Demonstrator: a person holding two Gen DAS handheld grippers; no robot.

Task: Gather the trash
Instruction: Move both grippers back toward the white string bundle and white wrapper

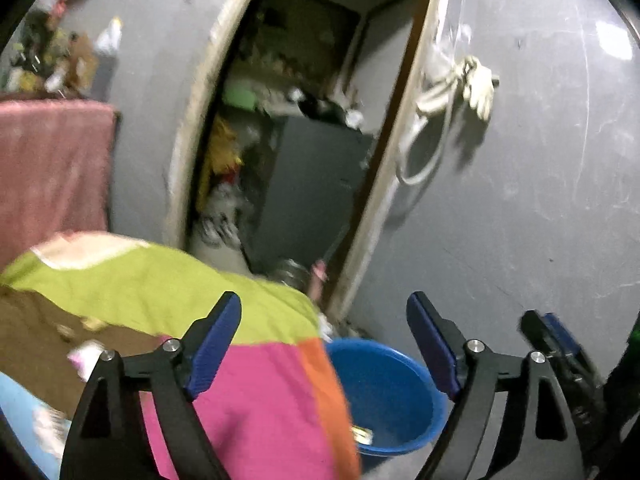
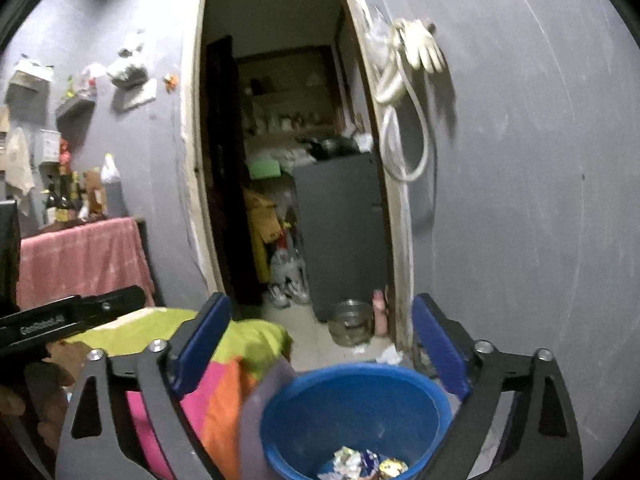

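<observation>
Blue bucket: on the floor by the doorway, just beside the bed's bright patchwork cover.
Trash: crumpled wrappers lie in the bucket's bottom — that part looks done.
Left gripper: jaws stand wide apart, nothing between them.
Right gripper: jaws wide too, empty, above the bucket.
Left to do: small bits on the bed — possibly more trash, too blurred to say.

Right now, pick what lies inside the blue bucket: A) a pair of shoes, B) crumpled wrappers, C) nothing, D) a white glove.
B: in the right wrist view, crumpled wrappers lie at the bottom of the blue bucket; the white glove hangs on the wall instead.
</observation>
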